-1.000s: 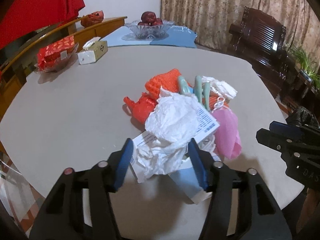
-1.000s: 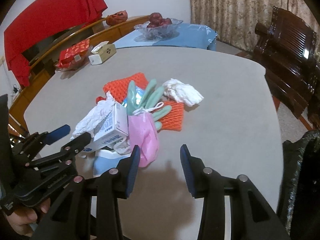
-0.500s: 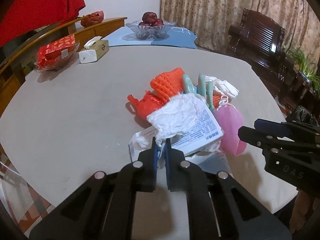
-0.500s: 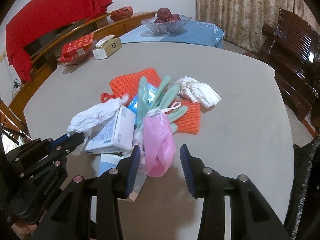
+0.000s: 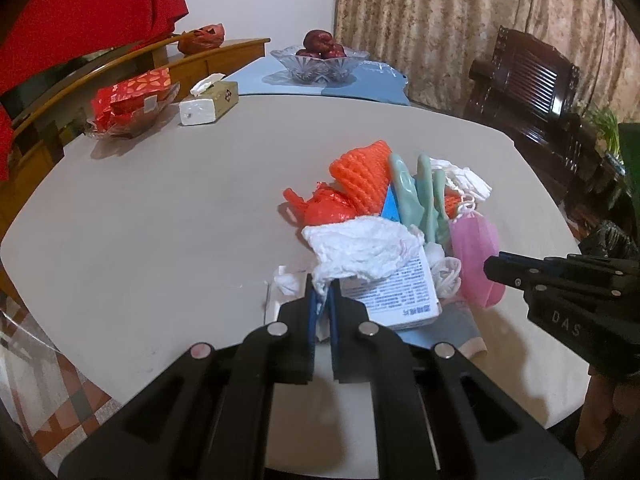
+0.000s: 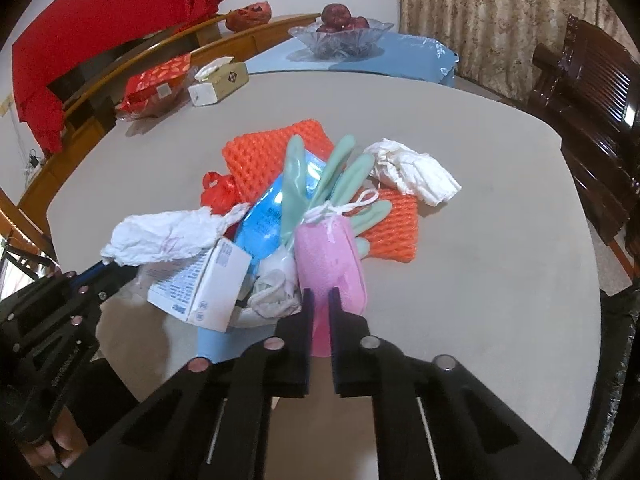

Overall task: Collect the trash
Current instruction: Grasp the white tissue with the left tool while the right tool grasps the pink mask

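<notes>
1. One broad grey tabletop (image 5: pixel 168 208) carries everything; its near edge runs just under both pairs of tongs.
2. A blue mat (image 6: pixel 400 60) lies at the far edge with a glass bowl of dark red fruit (image 6: pixel 340 36) on it.
3. Along the far left edge sit a red packet in a clear dish (image 5: pixel 128 100) and a tissue box (image 5: pixel 208 104), well apart from the trash.
4. The trash pile lies right of the tabletop's centre, close to the near edge. At its back is an orange foam net (image 6: pixel 272 156), with a red plastic bag (image 5: pixel 328 208) at its left.
5. Mint green rubber gloves (image 6: pixel 332 184) lie over a blue packet (image 6: pixel 268 216), fingers toward the far edge.
6. A white crumpled cloth (image 6: pixel 412 172) lies at the pile's far right.
7. A white printed carton (image 6: pixel 200 284) leans at the near left of the pile; it stands tight against the tissue that the left tongs hold.
8. A crumpled white tissue (image 5: pixel 360 248) drapes over the carton. The left tongs (image 5: pixel 322 300) are pressed together, pinching its near edge.
9. A pink pouch (image 6: pixel 332 264) with a white drawstring lies at the near right. The right tongs (image 6: pixel 319 304) have just been closing and now pinch its near end.
</notes>
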